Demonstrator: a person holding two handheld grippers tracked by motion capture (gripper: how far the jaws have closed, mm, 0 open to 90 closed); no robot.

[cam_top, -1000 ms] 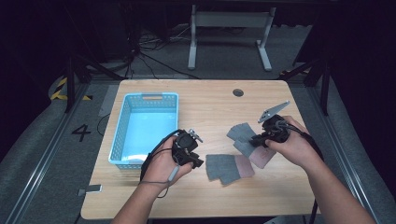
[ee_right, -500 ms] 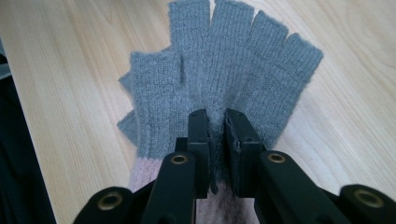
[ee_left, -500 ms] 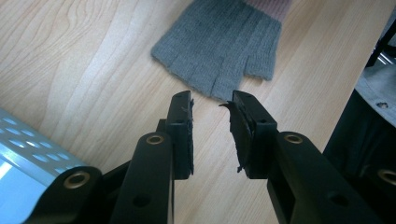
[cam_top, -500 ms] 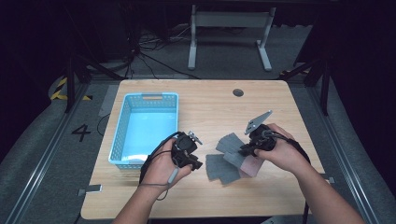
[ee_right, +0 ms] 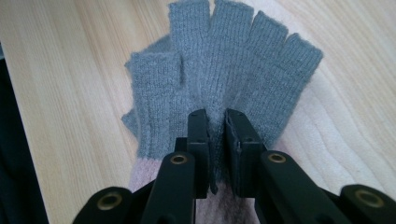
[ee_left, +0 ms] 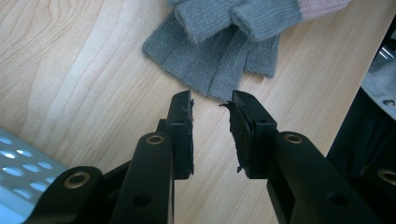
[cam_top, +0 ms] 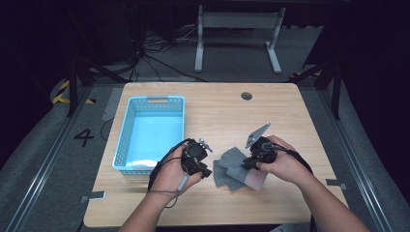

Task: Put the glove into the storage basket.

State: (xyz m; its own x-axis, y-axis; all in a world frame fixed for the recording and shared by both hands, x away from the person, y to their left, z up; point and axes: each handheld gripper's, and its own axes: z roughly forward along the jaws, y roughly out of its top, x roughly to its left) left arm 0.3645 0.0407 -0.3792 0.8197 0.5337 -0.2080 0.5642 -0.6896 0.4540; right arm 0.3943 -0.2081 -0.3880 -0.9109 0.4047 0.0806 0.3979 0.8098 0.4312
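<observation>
Left claw (cam_top: 209,170) held low, jaws parted, right claw (cam_top: 247,164) angled down, jaws pinched close

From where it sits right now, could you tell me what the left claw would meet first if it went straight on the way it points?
Most likely the lower grey glove: its finger ends lie just beyond the open left claw, though how near is hard to judge.

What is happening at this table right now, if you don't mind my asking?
A person at a wooden table works with a gripper in each hand on a pair of grey fingerless gloves with pink cuffs. The right gripper is pinched on the upper glove, which lies spread over the other glove. The left gripper hovers open just short of that lower glove's fingers. A blue basket stands to the left, with no glove in it.
</observation>
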